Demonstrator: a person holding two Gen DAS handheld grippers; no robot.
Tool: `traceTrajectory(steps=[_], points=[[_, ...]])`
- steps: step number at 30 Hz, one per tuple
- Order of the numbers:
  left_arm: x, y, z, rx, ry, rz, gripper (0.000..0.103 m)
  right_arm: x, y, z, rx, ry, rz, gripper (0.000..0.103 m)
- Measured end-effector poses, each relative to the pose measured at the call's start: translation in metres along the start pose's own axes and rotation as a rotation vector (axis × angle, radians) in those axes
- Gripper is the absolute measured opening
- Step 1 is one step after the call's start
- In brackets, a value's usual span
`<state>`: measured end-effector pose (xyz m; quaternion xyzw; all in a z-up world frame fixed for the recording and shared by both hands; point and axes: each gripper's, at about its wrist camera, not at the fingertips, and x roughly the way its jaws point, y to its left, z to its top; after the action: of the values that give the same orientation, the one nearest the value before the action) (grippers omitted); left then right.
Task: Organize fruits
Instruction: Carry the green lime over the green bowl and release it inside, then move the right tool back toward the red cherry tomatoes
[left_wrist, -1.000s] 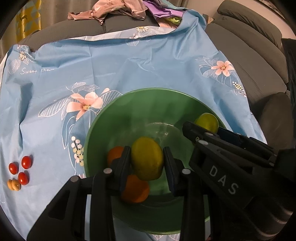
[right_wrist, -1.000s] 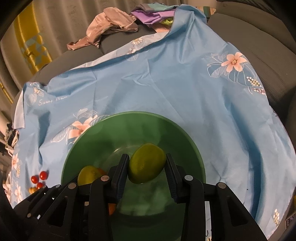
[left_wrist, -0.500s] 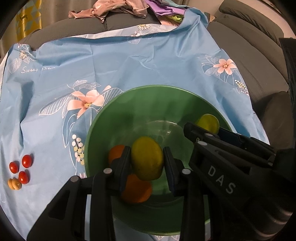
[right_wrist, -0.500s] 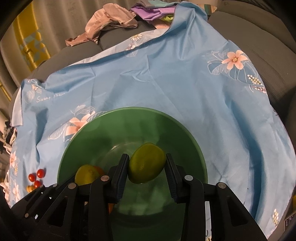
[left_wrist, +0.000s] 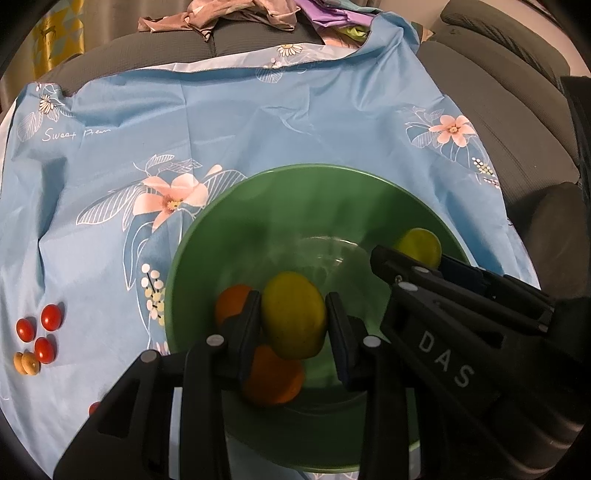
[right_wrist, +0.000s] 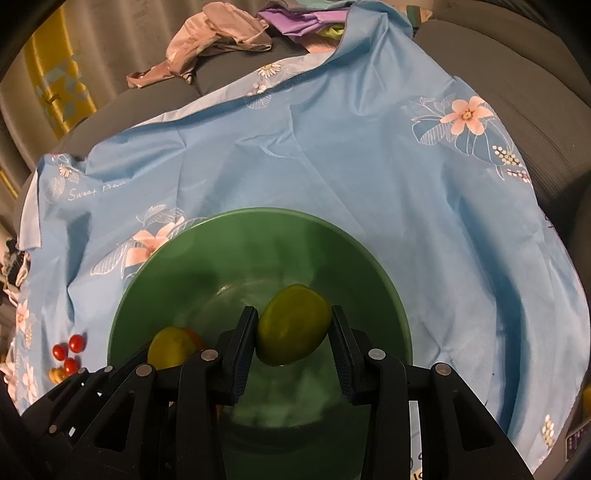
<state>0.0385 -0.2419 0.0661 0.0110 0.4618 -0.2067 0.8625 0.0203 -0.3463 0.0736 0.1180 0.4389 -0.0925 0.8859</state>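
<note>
Far left on the blue floral cloth (left_wrist: 258, 122), a cluster of cherry tomatoes (left_wrist: 38, 328) lies loose, well apart from the green bowl (left_wrist: 229, 229); they look unsorted, and a careless sweep of either tool could roll them off the cloth's edge. Left claw (left_wrist: 293, 326): pinching a yellow-green fruit (left_wrist: 293, 319) between its two pads, held over the bowl's left half, just above two oranges (left_wrist: 273, 376) that already rest inside. Judged risk: if this fruit is let go from where it hangs, it may strike the oranges and bounce or roll toward the rim; lowering it first would reduce that. Whether it touches the oranges cannot be told. Bowl centre: bare and glossy, so round fruit would likely slide toward the low point and knock together. Right claw (right_wrist: 293, 334): likewise pinching a greener fruit (right_wrist: 293, 325), held over the bowl's right half. The grip appears to sit across the fruit's width with much of it ahead of the pads, so a slackened squeeze could let it tip forward. Both tools crowd the same bowl, the right one lying just beside the left; releasing together or turning either one could bring their bodies into contact and jar a fruit loose. The bowl stands on soft, creased cloth over a cushion, so a downward push could tilt it.
</note>
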Motion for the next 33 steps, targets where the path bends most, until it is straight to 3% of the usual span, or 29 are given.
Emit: traceTrajectory(steps=[16, 21, 24, 28, 33], points=[[0.005, 0.001, 0.000, -0.018, 0.028, 0.007, 0.036, 0.005, -0.002, -0.001, 0.014, 0.017, -0.013, 0.040], [-0.001, 0.004, -0.001, -0.050, 0.055, -0.027, 0.036, -0.001, -0.003, 0.000, 0.029, 0.002, 0.004, 0.040], [-0.021, 0.010, -0.001, -0.064, 0.012, -0.052, 0.067, -0.009, -0.001, 0.001, 0.028, -0.023, 0.026, 0.049], [-0.051, 0.019, -0.003, -0.055, -0.036, -0.034, 0.071, -0.022, 0.006, 0.001, 0.022, -0.065, 0.067, 0.053], [-0.089, 0.061, -0.013, -0.107, -0.088, 0.011, 0.072, -0.033, 0.022, 0.000, -0.023, -0.104, 0.104, 0.053]])
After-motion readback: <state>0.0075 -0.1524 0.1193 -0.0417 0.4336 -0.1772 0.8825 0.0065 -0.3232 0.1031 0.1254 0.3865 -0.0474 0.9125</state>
